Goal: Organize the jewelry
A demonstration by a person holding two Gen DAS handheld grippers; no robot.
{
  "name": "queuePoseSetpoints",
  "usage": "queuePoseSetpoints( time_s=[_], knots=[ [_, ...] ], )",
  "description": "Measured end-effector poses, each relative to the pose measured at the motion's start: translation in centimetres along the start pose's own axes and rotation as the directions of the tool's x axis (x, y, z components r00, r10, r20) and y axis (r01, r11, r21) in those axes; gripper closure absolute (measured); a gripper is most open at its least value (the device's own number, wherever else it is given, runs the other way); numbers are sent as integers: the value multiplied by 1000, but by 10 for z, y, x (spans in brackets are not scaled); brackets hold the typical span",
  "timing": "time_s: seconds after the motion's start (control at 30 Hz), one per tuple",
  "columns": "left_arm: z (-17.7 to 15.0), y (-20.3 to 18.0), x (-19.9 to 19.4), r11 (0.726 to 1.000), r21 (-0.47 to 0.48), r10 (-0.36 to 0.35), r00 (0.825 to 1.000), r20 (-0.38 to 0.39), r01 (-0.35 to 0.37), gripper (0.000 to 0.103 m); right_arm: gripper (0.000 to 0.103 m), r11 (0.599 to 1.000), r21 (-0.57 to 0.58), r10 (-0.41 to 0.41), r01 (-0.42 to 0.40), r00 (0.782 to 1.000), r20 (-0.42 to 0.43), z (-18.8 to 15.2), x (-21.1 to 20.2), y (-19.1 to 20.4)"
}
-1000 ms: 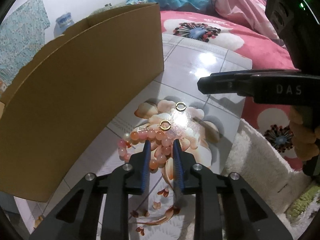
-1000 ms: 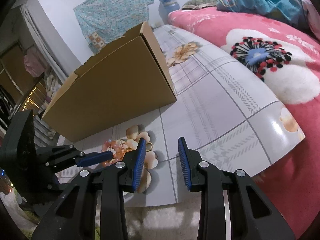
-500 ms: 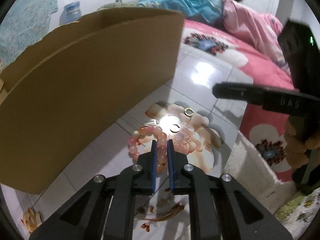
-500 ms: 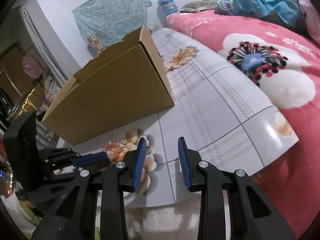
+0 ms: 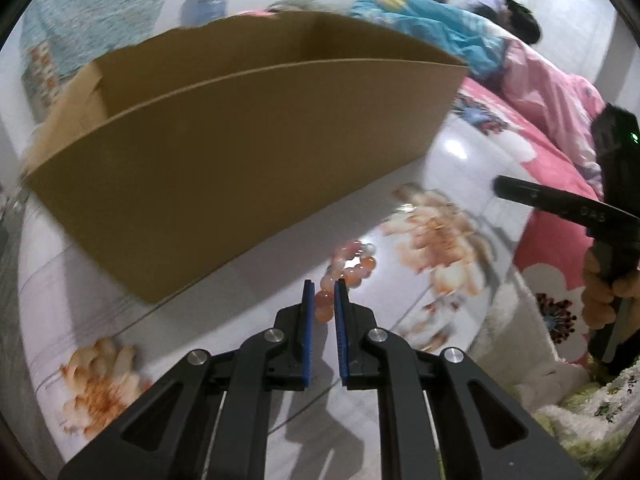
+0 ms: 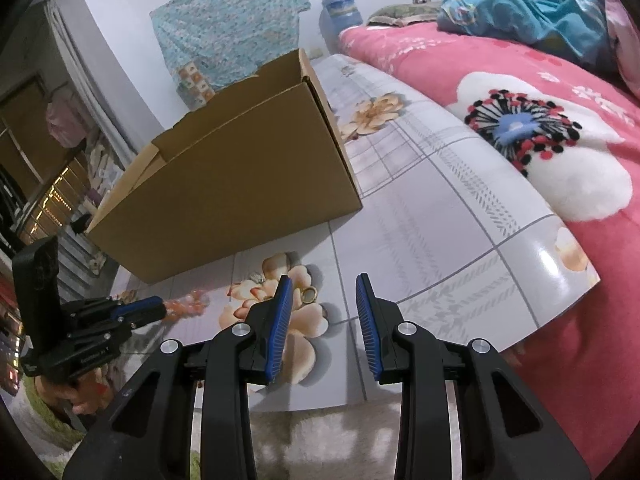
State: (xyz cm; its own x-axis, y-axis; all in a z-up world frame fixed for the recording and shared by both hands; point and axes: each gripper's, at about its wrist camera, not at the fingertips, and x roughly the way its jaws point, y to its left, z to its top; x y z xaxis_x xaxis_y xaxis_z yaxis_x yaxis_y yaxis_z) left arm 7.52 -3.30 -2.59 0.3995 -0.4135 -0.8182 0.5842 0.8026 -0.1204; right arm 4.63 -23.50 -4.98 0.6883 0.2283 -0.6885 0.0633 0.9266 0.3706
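Gold ring [image 6: 309, 294] only in right view.

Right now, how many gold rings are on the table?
1. A gold ring lies on the table's flower picture, beside the right gripper. More could be hidden behind its fingers or lost in blur.
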Motion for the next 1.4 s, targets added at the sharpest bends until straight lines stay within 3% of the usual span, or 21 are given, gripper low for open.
queuePoseSetpoints(
  time_s=[0.1, 0.17, 0.33, 0.4, 0.63, 0.8, 1.0, 1.23, 1.4],
  knots=[
    [-2, 13, -4, 998, -55, 26, 1000, -5, -26, 90, 73, 1000, -6, -6, 6, 1000, -13, -1, 4, 0],
    [0, 15, -9, 997, -75, 30, 999, 11, -29, 81, 73, 1000, -12, -12, 12, 1000, -20, -2, 5, 0],
    [9, -3, -13, 999, -24, 31, 998, 55, -30, 65, 73, 999, -31, -32, 31, 999, -27, -5, 7, 0],
    [15, -17, -10, 1000, 11, 1, 998, 69, -1, 65, 73, 999, -33, -37, 37, 999, -25, -6, 7, 0],
    [33, -64, 23, 990, 109, -96, 995, 19, 93, 65, 73, 998, -37, -48, 48, 999, -11, -5, 9, -4],
    [40, -83, 52, 986, 116, -113, 993, -42, 117, 65, 73, 998, -36, -51, 50, 999, -8, -5, 11, -6],
    [45, -98, 63, 984, 156, -81, 996, -33, 86, 66, 73, 998, -37, -51, 51, 999, -6, -5, 13, -8],
    [44, -115, 67, 970, 243, -11, 1000, -6, 12, 83, 73, 997, -51, -53, 53, 999, 0, -5, 13, -9],
    [44, -117, 67, 963, 270, -4, 1000, 0, 4, 91, 73, 997, -52, -50, 50, 999, 2, -3, 14, -10]
  ],
)
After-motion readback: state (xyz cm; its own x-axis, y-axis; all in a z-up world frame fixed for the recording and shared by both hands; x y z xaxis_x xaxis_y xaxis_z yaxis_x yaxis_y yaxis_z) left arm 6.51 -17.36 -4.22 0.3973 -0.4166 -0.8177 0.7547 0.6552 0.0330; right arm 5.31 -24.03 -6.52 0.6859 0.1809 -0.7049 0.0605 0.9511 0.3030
